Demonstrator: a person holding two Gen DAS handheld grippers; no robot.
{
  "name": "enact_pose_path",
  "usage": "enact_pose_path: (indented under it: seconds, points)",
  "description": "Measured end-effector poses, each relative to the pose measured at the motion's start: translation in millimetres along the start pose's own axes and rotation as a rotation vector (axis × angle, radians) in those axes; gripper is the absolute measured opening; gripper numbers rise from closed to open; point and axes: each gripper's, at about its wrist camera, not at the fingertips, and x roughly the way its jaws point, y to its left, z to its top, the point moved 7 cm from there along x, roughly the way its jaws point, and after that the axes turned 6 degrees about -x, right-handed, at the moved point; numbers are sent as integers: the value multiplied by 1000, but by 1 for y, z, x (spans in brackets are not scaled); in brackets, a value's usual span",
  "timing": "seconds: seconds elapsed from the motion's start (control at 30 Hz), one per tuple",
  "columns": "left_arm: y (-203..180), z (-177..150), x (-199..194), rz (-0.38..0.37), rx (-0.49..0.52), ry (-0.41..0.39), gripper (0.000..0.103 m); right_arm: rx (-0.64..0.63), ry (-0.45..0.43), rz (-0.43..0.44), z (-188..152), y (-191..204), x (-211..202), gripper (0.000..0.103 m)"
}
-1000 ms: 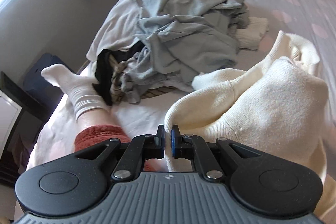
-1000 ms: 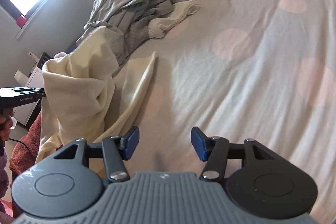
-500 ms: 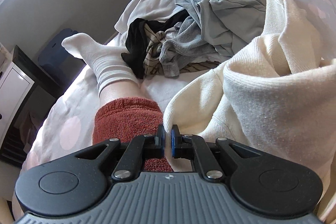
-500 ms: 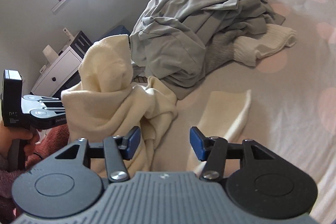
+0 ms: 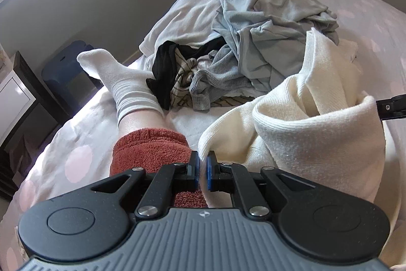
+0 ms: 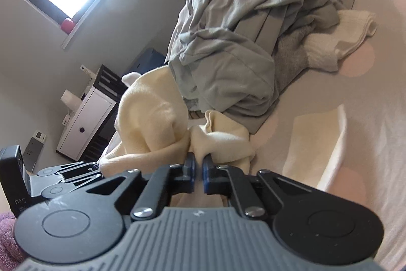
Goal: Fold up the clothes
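Cream sweater [image 5: 317, 133] hangs bunched between both claws above the bed [image 6: 368, 123], its long axis running roughly from one claw across to the other. Left claw [image 5: 202, 166] is clamped on a ribbed edge of the fabric. Right claw [image 6: 198, 170] has just closed, cream cloth pinched between its pads. One flat cream part [image 6: 319, 141] lies on the bedspread, pointing away. Grey clothes pile [image 5: 266, 37] sits behind; a socked foot [image 5: 121, 83] rests beside it.
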Motion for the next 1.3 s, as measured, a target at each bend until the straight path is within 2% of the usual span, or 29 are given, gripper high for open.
enact_pose_path:
  seconds: [0.23, 0.43, 0.53, 0.63, 0.7, 0.8, 0.9, 1.03, 1.13, 1.3]
  points:
    - [-16, 25, -60, -68, -2, -146, 4, -84, -220, -187, 14, 13, -102, 7]
    - [-51, 61, -139, -158, 44, -331, 4, -103, -436, -338, 21, 26, -217, 7]
    - [-75, 71, -179, -226, 77, -406, 4, -90, -506, -376, 11, 32, -272, 7]
    - [-103, 63, -204, -288, 139, -430, 4, -99, -574, -449, -11, 39, -319, 7]
    - [-117, 52, -209, -332, 168, -410, 4, -91, -613, -489, -31, 40, -347, 7]
    - [-133, 23, -200, -396, 189, -312, 4, -61, -598, -536, -68, 35, -373, 7]
    - [-147, -12, -171, -447, 209, -154, 4, 12, -484, -567, -120, 18, -374, 7]
    - [-159, -64, -138, -463, 249, 21, 4, 140, -356, -595, -185, -12, -362, 7]
    - [-159, -96, -125, -442, 257, 111, 4, 239, -277, -580, -222, -32, -346, 7]
    - [-156, -125, -121, -436, 234, 213, 4, 266, -181, -559, -244, -38, -326, 7]
